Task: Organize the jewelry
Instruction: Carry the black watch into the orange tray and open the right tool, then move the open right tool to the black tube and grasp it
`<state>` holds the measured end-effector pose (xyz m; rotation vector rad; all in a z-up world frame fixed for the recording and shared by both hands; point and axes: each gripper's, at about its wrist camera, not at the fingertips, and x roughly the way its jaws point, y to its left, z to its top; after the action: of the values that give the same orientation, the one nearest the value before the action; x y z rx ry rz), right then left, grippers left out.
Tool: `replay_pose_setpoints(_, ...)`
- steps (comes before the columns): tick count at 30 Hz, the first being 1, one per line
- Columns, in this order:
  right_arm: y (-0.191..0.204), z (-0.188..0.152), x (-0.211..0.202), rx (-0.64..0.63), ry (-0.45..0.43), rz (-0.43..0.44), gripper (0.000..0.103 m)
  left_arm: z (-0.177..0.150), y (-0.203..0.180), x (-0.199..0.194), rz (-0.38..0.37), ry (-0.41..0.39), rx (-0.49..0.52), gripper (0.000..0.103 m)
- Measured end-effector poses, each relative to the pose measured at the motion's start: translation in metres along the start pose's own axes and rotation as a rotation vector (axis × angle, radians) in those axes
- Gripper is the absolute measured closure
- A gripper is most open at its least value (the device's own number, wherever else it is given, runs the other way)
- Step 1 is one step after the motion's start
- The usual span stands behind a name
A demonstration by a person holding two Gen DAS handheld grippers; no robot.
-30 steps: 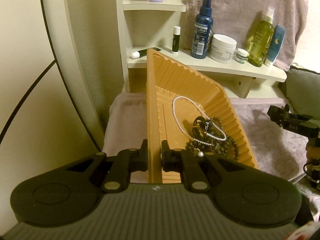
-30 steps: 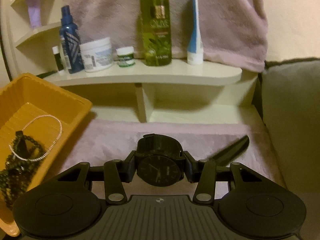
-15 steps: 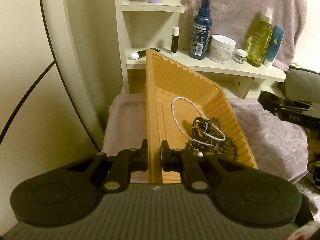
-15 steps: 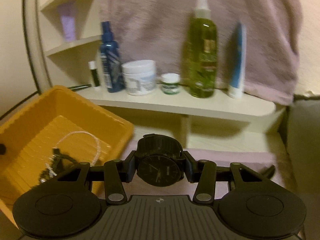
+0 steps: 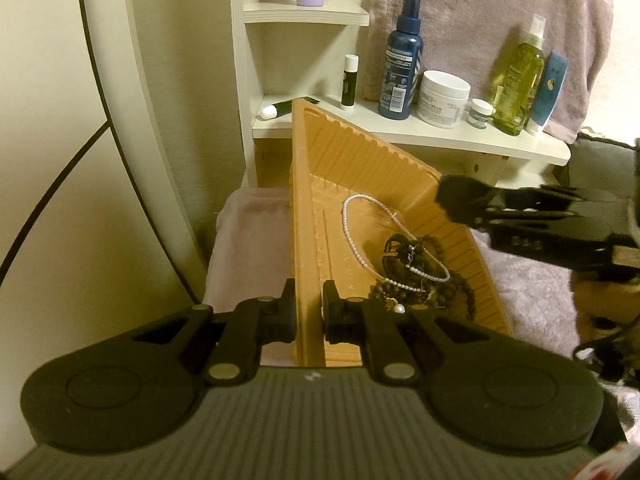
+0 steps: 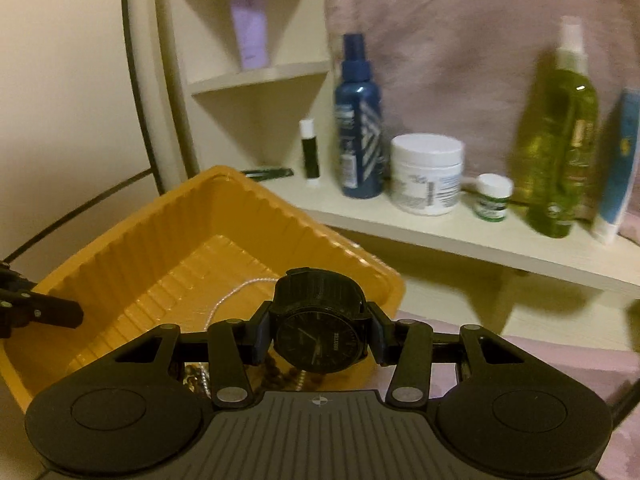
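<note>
Clamping a black watch point(image 6: 319, 334), right gripper point(image 6: 319, 336) apparently hovers over the tray point(image 6: 120, 264).

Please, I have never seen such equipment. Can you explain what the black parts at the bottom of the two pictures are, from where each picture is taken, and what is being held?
No robot here: a person holds a two-finger tool in each hand, each with a camera looking forward along its fingers.

In the left camera's picture, the left tool is shut on the wall of an orange tray, which holds a pearl necklace and dark bead bracelets. The right tool comes in from the right.

In the right camera's picture, the right tool grips a black watch over the tray. Behind, a shelf carries bottles and jars. A pink towel lies under the tray.
</note>
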<state>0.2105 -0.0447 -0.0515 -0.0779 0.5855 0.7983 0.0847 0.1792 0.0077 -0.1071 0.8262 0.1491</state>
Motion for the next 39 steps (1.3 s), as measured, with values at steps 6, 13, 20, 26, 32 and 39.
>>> replay_pose_setpoints(6, 0.001, -0.002, 0.022, 0.003, 0.044, 0.007, 0.055, 0.0, 0.0, 0.0, -0.001, 0.0, 0.0, 0.093)
replay_pose_setpoints(13, 0.0, -0.004, 0.035, 0.012, 0.067, 0.033, 0.055, 0.0, 0.001, 0.0, -0.001, 0.0, -0.001, 0.093)
replay_pose_setpoints(20, 0.0, -0.002, 0.03, 0.011, 0.047, 0.039, 0.041, -0.001, 0.002, 0.002, -0.001, 0.002, -0.002, 0.092)
replay_pose_setpoints(26, -0.003, -0.004, 0.017, 0.013, 0.035, 0.001, 0.04, -0.001, 0.002, 0.002, 0.001, 0.002, -0.002, 0.092)
replay_pose_setpoints(32, -0.012, -0.006, 0.004, 0.025, 0.025, -0.029, 0.039, -0.001, 0.001, 0.002, 0.002, 0.001, -0.006, 0.093)
replay_pose_setpoints(39, -0.031, -0.009, -0.017, 0.064, -0.001, -0.09, 0.038, -0.001, 0.001, 0.002, 0.002, 0.0, -0.005, 0.093)
